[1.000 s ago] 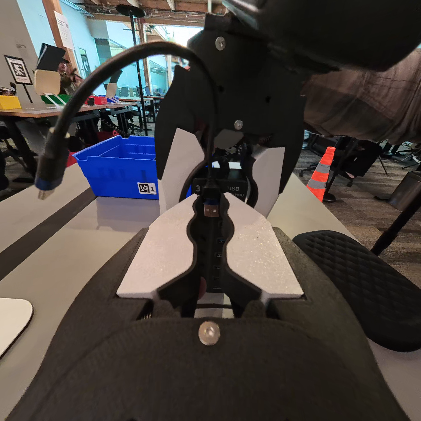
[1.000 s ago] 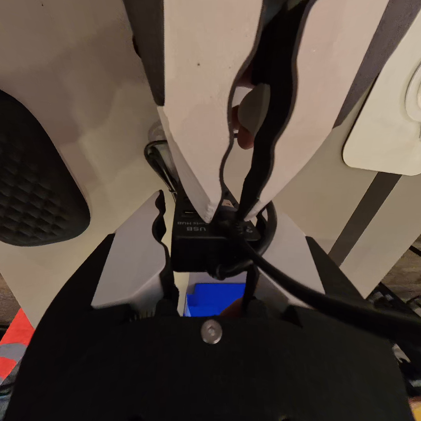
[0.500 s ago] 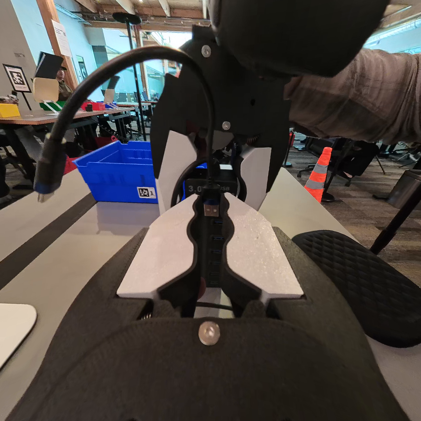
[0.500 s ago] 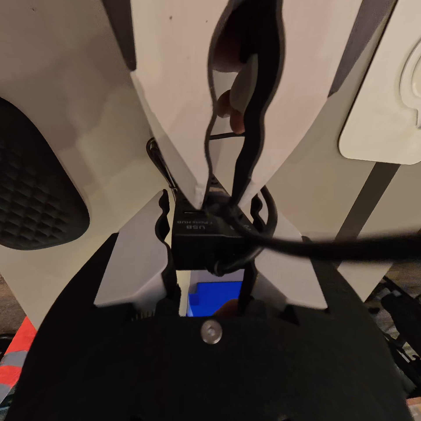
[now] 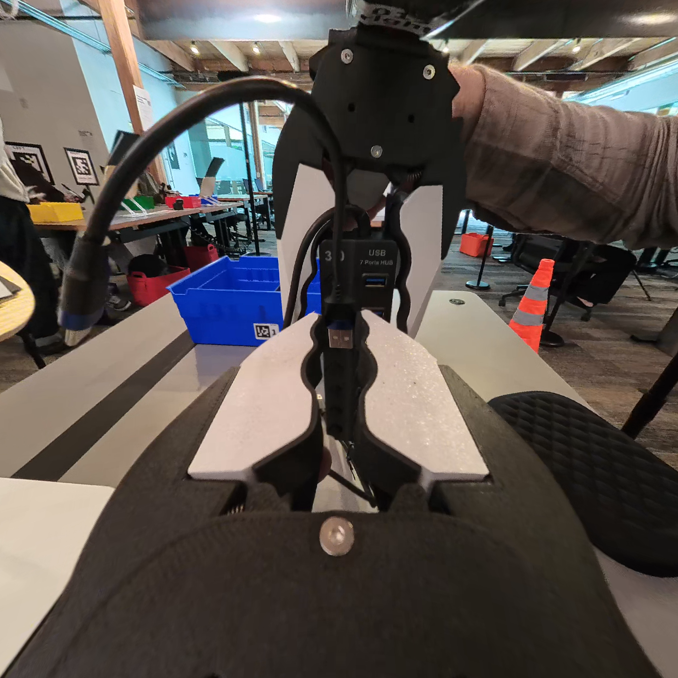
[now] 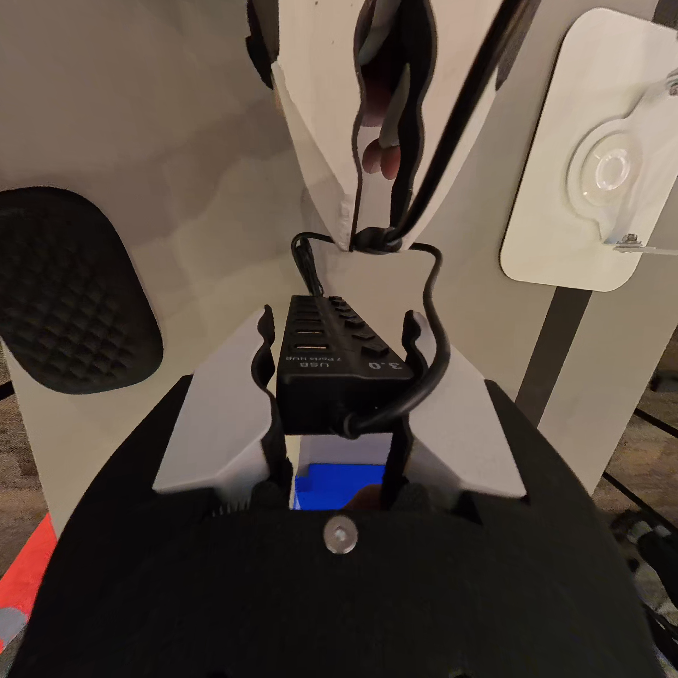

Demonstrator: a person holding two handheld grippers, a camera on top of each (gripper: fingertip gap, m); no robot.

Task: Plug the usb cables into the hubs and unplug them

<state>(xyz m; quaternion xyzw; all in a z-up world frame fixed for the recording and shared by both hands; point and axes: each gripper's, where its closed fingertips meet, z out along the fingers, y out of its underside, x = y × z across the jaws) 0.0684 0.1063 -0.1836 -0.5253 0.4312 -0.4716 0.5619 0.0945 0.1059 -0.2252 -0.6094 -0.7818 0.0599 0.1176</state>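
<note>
With my left gripper [image 5: 339, 330] clamped on cable plug [image 5: 340, 336], metal tip faces me, clear of hub [image 6: 341, 370]. My right gripper [image 6: 339, 330] pinches hub's near end, held above white table [image 5: 110, 367]. Cable [image 5: 176, 124] arcs left. Blue bin [image 5: 227, 301] far behind.

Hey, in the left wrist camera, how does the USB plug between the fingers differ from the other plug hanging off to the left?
The gripped plug is pinched between the fingers of the left gripper, before the hub; the hanging plug dangles free, touching nothing. The gripped plug shows its metal opening to the camera; the hanging plug points down, blurred. Both have black bodies, blue collars and bare metal tips.
</note>
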